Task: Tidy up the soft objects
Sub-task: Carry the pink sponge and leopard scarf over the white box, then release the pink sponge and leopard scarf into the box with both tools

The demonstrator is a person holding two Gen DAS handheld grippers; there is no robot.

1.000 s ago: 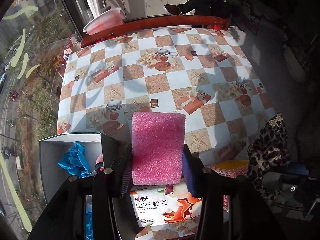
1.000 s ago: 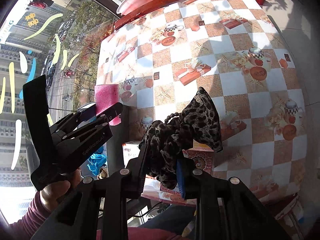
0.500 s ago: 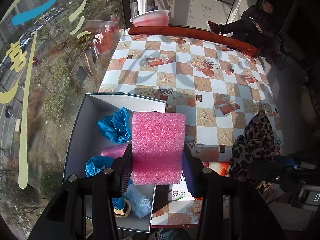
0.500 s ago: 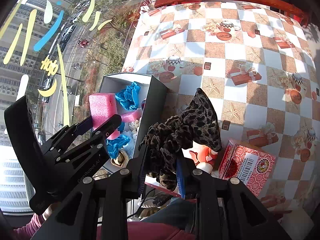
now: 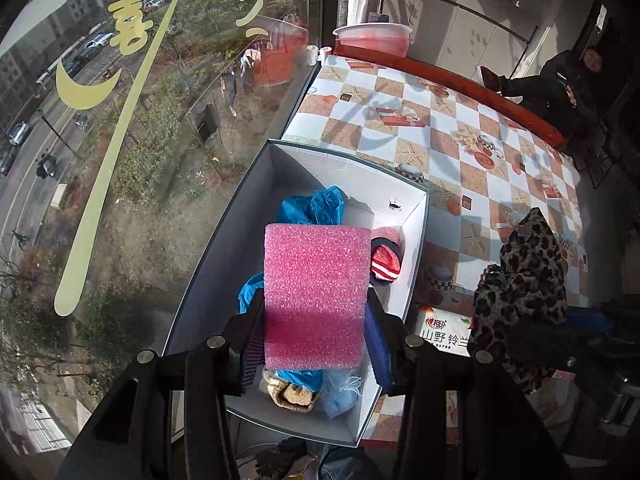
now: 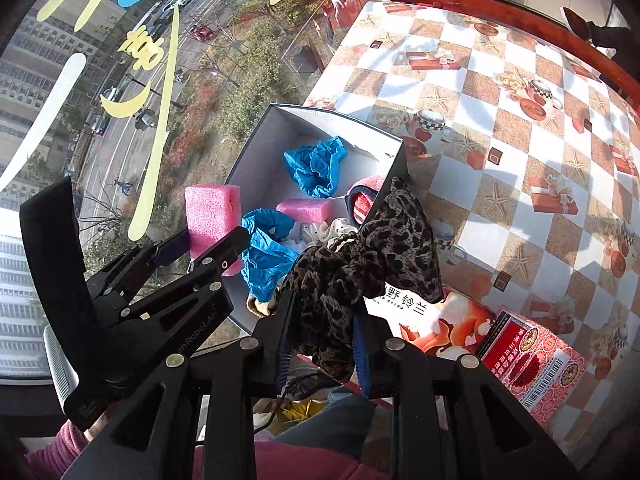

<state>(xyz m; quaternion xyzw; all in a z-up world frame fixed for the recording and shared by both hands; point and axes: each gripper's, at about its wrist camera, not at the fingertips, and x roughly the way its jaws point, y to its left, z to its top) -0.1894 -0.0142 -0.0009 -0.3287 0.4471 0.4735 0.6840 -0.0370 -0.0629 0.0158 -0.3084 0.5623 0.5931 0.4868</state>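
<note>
My left gripper [image 5: 316, 344] is shut on a pink foam block [image 5: 317, 292] and holds it above an open white box [image 5: 224, 264] at the table's window edge. The box holds blue crumpled cloths [image 5: 316, 208], a red striped knit piece [image 5: 385, 263], a second pink foam block [image 6: 306, 210] and other soft items. My right gripper [image 6: 320, 344] is shut on a leopard-print cloth [image 6: 360, 264], held just right of the box; the cloth also shows in the left wrist view [image 5: 524, 280]. The left gripper shows in the right wrist view [image 6: 212, 240].
A tissue pack with Chinese print [image 6: 424, 320] and a red patterned carton [image 6: 532, 364] lie on the checkered tablecloth [image 6: 500, 140] beside the box. A pink basin [image 5: 372, 36] stands at the far end. A window runs along the left. A person [image 5: 560, 80] sits beyond the table.
Both grippers have swung left, from over the table to the box. The pink foam block now hangs over the box's inside. The leopard cloth has come next to the box's right wall.
</note>
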